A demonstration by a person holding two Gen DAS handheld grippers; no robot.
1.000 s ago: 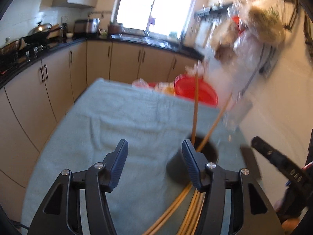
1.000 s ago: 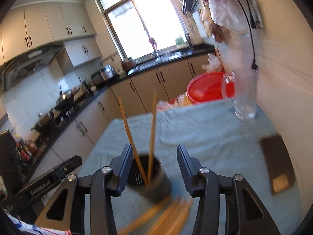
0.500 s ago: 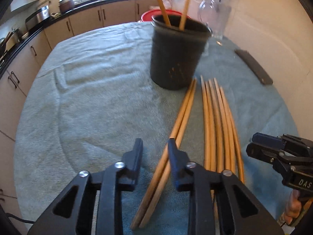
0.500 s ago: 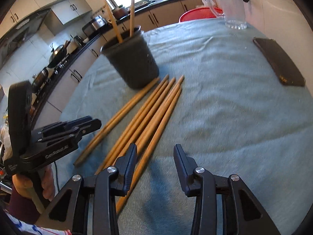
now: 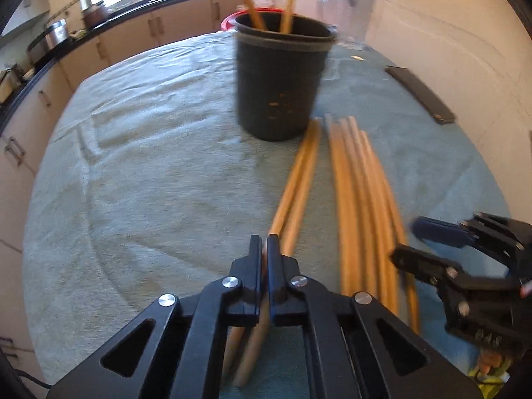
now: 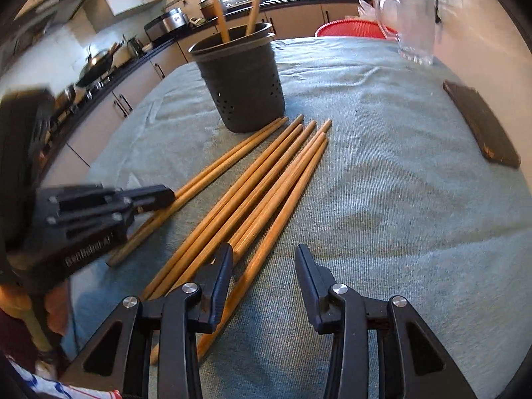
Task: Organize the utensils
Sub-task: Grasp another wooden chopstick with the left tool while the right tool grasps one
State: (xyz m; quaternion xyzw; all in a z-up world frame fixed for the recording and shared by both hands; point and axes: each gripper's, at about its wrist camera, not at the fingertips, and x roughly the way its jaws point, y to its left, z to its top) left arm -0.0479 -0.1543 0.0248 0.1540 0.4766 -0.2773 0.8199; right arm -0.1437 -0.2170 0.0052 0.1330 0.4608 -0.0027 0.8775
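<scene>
Pinching a chopstick from the left-hand pair of chopsticks (image 5: 296, 183), the left gripper (image 5: 264, 249) is clenched at six o'clock in its own view. The right gripper (image 6: 262, 266) stands released, jaws apart over the outermost stick of the bundle of chopsticks (image 6: 266, 186) on the green cloth (image 6: 382, 199). At twelve o'clock the black holder (image 6: 241, 83) carries two upright chopsticks (image 6: 221, 16).

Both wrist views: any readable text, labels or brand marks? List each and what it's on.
White lettering on the side of the left gripper body, seen in the right wrist view: blurred, not readable.
Black utensil holder: pale specks in the left wrist view, perforation holes in the right wrist view, no text.
Chopsticks on the cloth, glass pitcher, dark flat object: no markings visible.
Nothing else legible.
</scene>
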